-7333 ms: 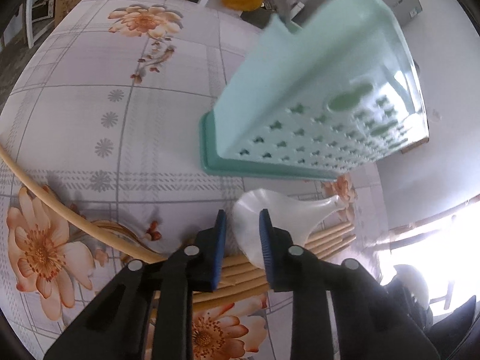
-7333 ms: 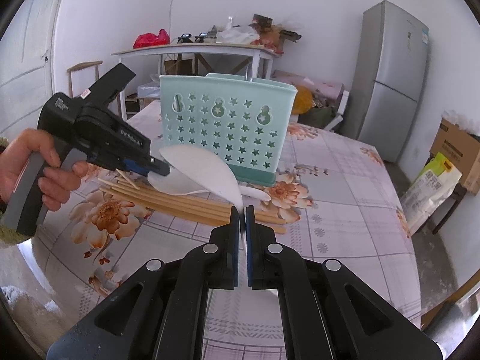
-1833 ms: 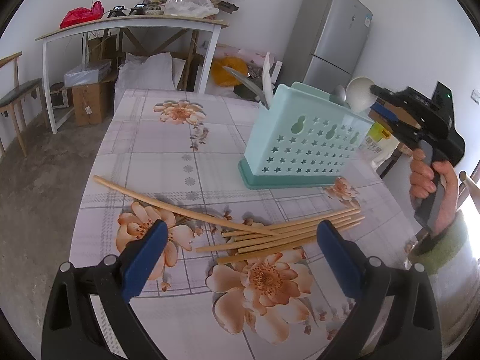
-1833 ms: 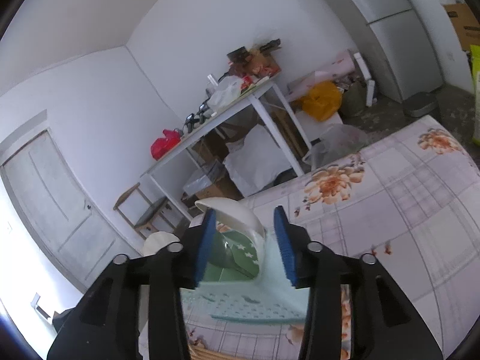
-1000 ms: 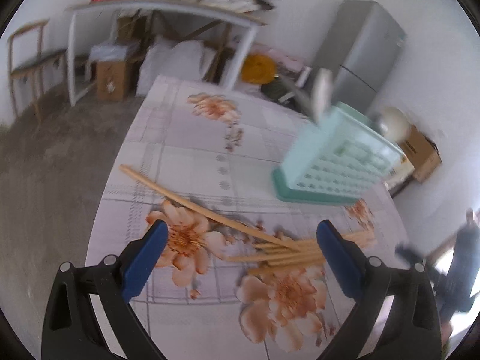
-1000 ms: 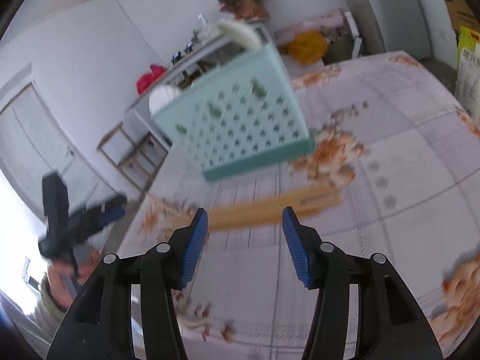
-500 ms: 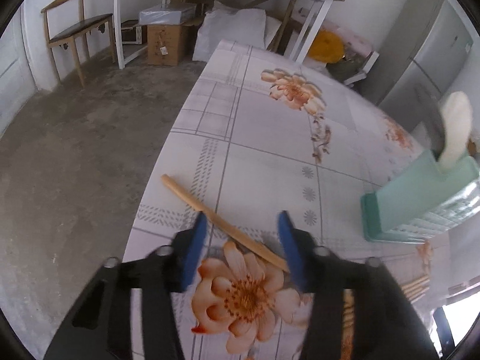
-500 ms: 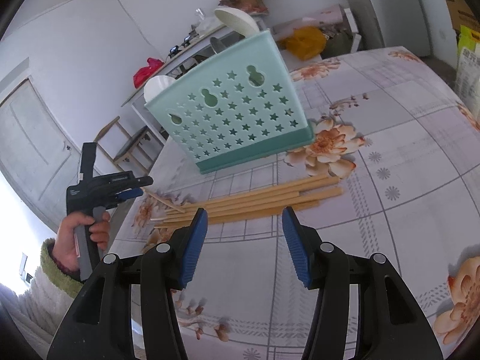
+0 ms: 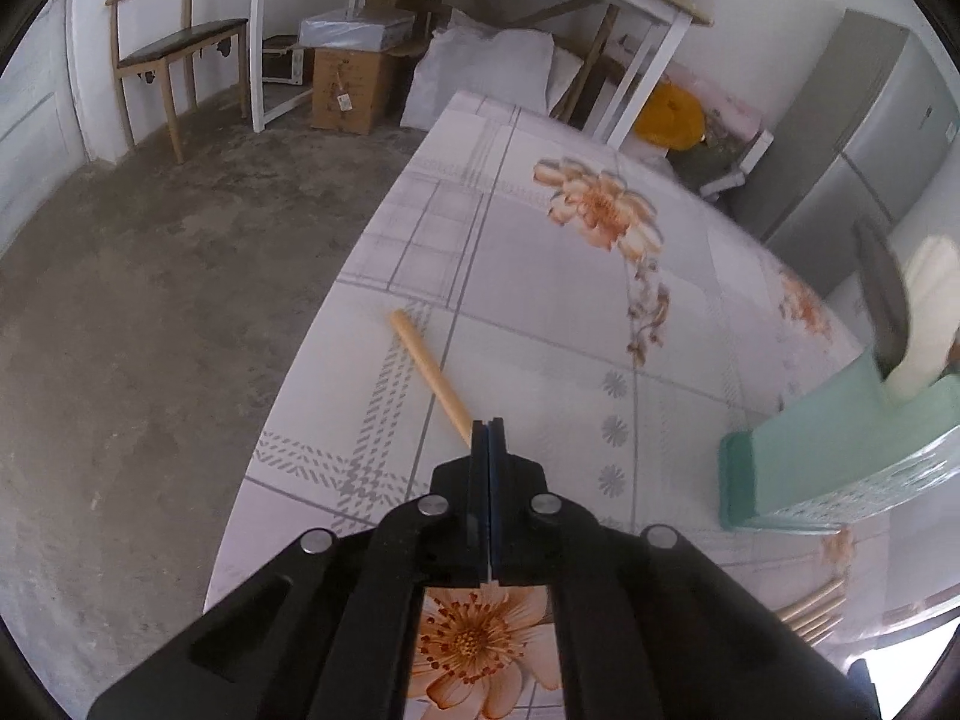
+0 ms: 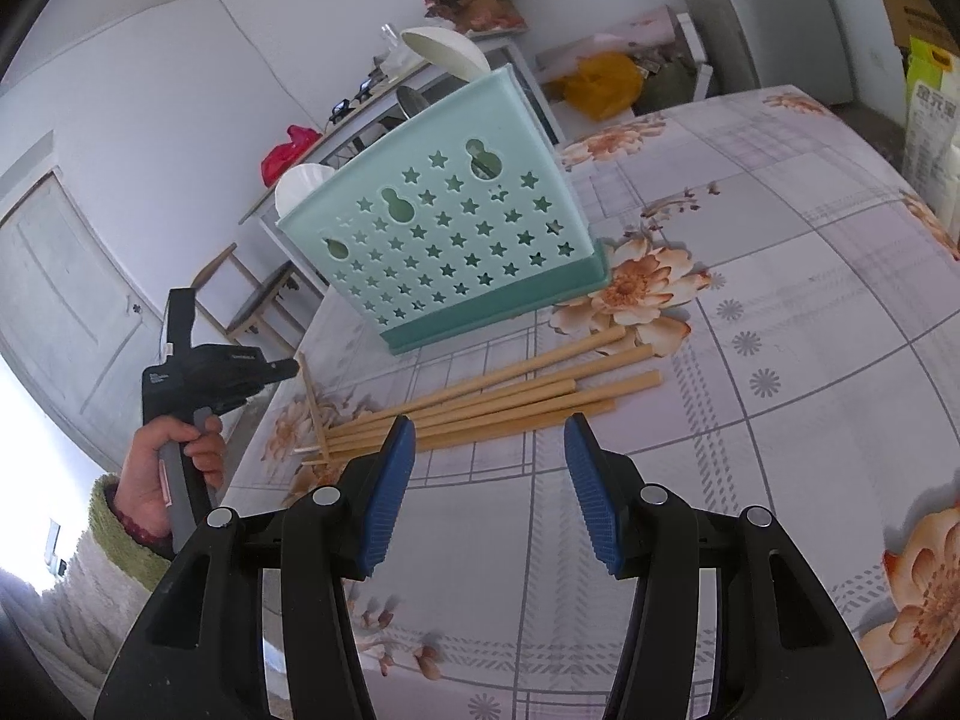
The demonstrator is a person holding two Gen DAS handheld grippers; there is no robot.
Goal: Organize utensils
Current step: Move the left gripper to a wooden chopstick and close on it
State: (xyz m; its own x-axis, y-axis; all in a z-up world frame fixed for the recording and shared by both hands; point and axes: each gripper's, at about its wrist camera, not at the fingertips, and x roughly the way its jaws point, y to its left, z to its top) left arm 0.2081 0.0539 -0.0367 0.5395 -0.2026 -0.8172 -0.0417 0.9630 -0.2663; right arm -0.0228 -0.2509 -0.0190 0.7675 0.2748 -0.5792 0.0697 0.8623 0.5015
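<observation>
My left gripper (image 9: pixel 488 423) is shut on a single wooden chopstick (image 9: pixel 431 367) that lies near the table's left edge. The same gripper shows in the right wrist view (image 10: pixel 288 367), its tip at the top of that chopstick (image 10: pixel 312 402). My right gripper (image 10: pixel 489 438) is open and empty, just above a bundle of several wooden chopsticks (image 10: pixel 510 393) on the floral tablecloth. The mint-green star-holed utensil holder (image 10: pixel 444 240) stands behind them with white spoons (image 10: pixel 447 54) and a metal spoon sticking out. The holder also shows in the left wrist view (image 9: pixel 852 450).
The table's left edge (image 9: pixel 312 330) drops to a concrete floor close to the left gripper. A chair (image 9: pixel 174 54), boxes and a white side table stand beyond. A grey fridge (image 9: pixel 858 174) is behind the table. Bags stand past the far right edge (image 10: pixel 930 114).
My left gripper has closed from wide open onto the single chopstick and moved closer to it. My right gripper has stayed open, hovering over the chopstick bundle.
</observation>
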